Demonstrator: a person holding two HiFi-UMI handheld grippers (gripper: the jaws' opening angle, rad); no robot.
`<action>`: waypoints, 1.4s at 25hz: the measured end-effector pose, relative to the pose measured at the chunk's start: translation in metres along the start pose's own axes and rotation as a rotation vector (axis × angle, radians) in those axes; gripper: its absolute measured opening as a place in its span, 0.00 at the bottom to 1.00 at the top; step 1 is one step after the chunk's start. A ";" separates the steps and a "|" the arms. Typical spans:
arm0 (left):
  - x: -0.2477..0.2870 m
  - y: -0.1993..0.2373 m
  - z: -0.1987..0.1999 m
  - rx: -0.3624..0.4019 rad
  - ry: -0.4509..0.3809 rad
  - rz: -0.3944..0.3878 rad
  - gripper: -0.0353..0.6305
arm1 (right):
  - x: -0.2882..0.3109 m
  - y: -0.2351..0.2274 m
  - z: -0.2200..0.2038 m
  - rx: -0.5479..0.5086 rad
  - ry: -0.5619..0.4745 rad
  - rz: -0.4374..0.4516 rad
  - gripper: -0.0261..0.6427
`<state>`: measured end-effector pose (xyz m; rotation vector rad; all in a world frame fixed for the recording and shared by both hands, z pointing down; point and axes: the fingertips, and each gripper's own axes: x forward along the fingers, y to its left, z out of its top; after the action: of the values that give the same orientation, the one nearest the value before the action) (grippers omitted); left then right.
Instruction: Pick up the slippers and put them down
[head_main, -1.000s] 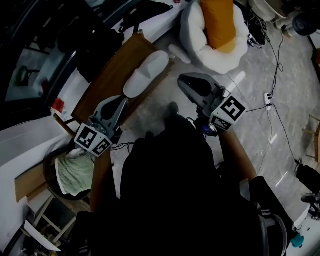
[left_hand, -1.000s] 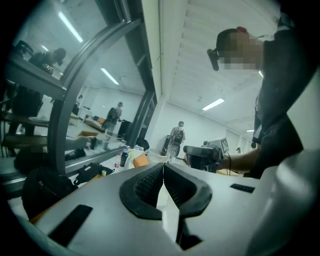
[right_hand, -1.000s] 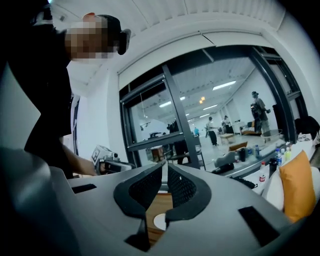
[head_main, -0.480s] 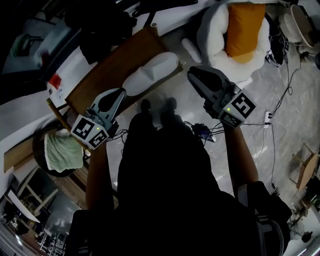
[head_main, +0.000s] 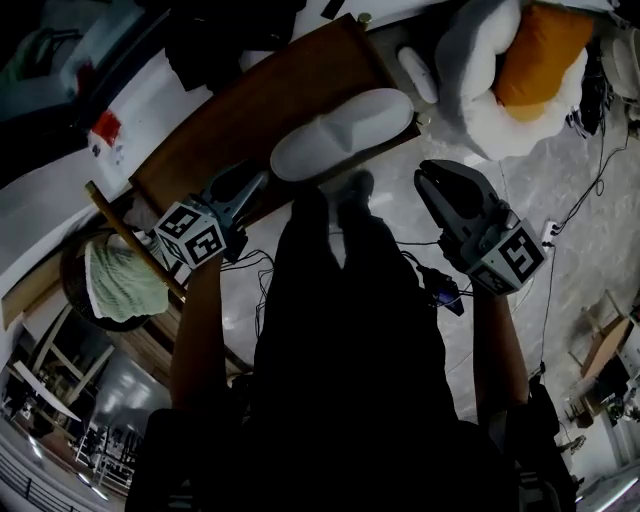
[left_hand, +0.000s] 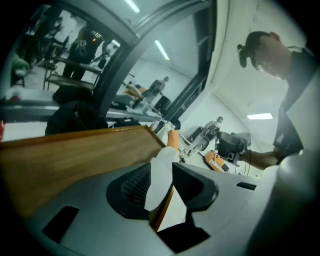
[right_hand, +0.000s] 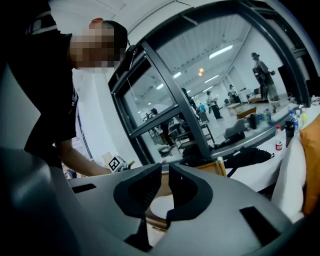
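Observation:
One white slipper (head_main: 340, 135) lies on a wooden bench (head_main: 230, 120). A second white slipper (head_main: 415, 75) lies on the floor beyond the bench's end. My left gripper (head_main: 258, 183) sits low at the near end of the bench slipper, and its jaws are opening. In the left gripper view that slipper (left_hand: 161, 170) shows in the gap of the left gripper (left_hand: 162, 172), and the pads do not press on it. My right gripper (head_main: 428, 178) hovers over the floor to the right of the bench. The right gripper (right_hand: 165, 167) has only a thin slit between its jaws and holds nothing.
A white pet bed (head_main: 480, 110) with an orange cushion (head_main: 540, 50) stands at the back right. A round basket with a green cloth (head_main: 120, 285) is at the left beside the bench. Cables (head_main: 440, 285) trail over the marble floor. Dark bags (head_main: 220, 40) lie behind the bench.
Both grippers have come down toward the bench and floor. The left gripper has closed in on the near end of the bench slipper.

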<state>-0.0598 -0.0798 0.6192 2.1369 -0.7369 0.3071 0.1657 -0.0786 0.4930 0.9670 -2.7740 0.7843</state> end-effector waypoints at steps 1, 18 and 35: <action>0.003 0.010 -0.012 -0.043 0.019 0.007 0.25 | 0.003 -0.001 -0.006 0.010 0.012 -0.005 0.08; 0.030 0.056 -0.097 -0.400 0.154 0.106 0.35 | 0.036 -0.003 -0.046 0.054 0.100 0.004 0.08; 0.050 0.059 -0.103 -0.427 0.171 0.138 0.24 | 0.072 0.005 -0.065 -0.060 0.146 0.034 0.08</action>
<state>-0.0517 -0.0475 0.7429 1.6410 -0.7735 0.3645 0.1004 -0.0827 0.5650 0.8196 -2.6782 0.7404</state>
